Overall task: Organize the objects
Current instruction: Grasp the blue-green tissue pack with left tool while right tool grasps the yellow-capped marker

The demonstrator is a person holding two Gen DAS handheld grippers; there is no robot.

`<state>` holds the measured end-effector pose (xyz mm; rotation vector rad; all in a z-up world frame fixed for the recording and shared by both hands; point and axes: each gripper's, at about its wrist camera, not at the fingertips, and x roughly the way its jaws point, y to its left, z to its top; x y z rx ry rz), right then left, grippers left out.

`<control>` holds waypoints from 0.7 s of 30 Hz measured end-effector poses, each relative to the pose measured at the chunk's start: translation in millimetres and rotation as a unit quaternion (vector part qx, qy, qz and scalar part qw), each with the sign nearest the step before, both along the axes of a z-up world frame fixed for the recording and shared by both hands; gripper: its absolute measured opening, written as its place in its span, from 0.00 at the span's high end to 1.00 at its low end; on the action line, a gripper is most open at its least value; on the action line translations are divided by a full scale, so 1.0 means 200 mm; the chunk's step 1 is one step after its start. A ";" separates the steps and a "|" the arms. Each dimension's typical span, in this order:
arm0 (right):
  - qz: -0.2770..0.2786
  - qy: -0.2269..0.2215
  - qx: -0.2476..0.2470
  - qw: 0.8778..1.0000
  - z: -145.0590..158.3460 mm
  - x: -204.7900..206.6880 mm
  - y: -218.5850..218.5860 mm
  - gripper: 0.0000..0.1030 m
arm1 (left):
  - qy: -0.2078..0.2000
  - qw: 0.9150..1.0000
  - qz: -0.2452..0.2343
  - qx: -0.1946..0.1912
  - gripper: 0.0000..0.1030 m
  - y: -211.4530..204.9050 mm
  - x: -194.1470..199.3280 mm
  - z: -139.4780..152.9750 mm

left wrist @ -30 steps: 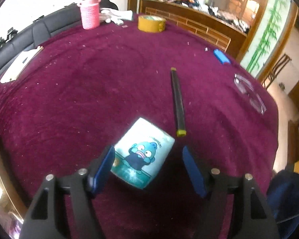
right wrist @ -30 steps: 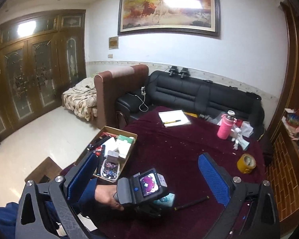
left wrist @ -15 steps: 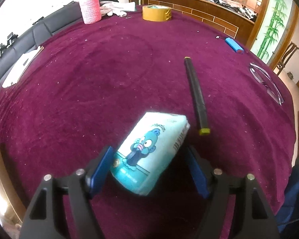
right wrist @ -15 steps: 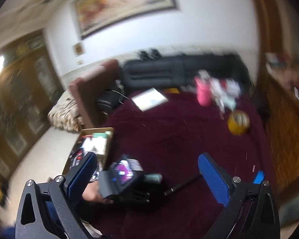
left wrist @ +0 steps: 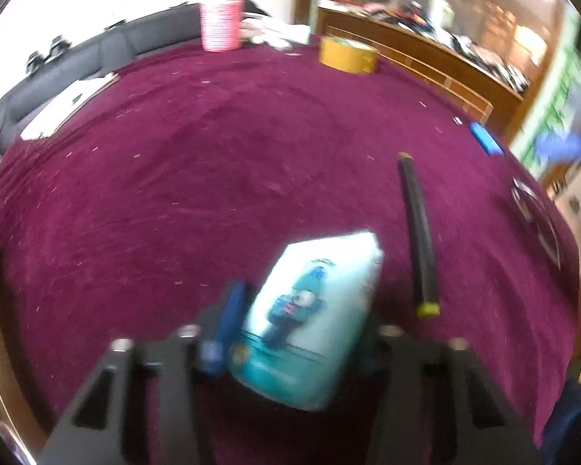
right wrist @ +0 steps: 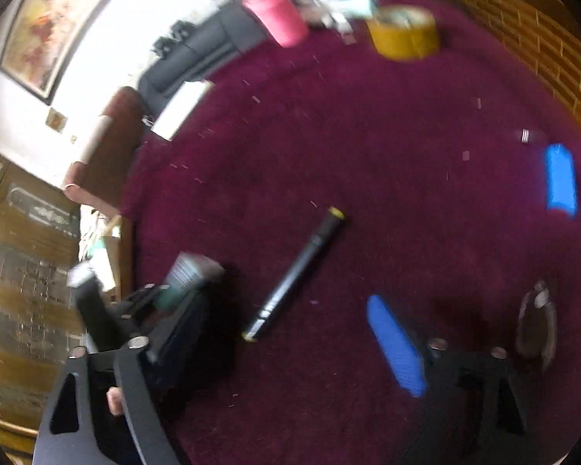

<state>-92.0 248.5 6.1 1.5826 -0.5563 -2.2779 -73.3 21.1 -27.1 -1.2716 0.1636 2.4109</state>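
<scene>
Gripping: the teal-and-white soft tissue pack printed with a cartoon figure (left wrist: 310,317) is being squeezed between the blue pads of the left gripper (left wrist: 294,333), whose jaws have just been closing onto it.
Pack position: it is being held at the near edge of the round table covered in dark magenta cloth (left wrist: 213,178), tilted, with its white end pointing away from the camera; whether it is being lifted clear of the cloth cannot be told.
Beside the pack: a long black pen with a yellow end cap (left wrist: 418,240) is lying on the cloth just to its right, apart from it.
Right gripper (right wrist: 279,333): its jaws are being kept wide apart over the cloth, though they have just been closing somewhat; nothing is being held, and the pen's lower end is lying between the blue pad (right wrist: 395,345) and the dark finger.
Further out: a small flat blue object (right wrist: 559,180) is lying near the right edge.
Far edge: a roll of yellow-brown tape (left wrist: 346,54) and a pink ribbed cup (left wrist: 220,19) are standing there.
</scene>
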 end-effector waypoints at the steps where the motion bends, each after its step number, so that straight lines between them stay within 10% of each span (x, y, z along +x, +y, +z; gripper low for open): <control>1: -0.001 -0.009 -0.001 1.000 -0.04 -0.01 -0.01 0.19 | 0.000 1.000 0.013 0.001 0.83 -0.02 -0.01 0.00; 13: 0.022 0.024 0.110 0.993 -0.21 -0.15 -0.32 0.54 | -0.004 0.993 0.090 0.075 0.88 -0.17 0.03 -0.01; 17: 0.060 0.062 0.160 0.983 -0.22 -0.18 -0.42 0.84 | -0.004 0.992 0.094 0.089 0.88 -0.18 0.02 -0.02; 21: 0.078 0.081 0.141 0.984 -0.21 -0.24 -0.45 0.85 | -0.008 0.989 0.098 0.114 0.88 -0.21 0.01 -0.03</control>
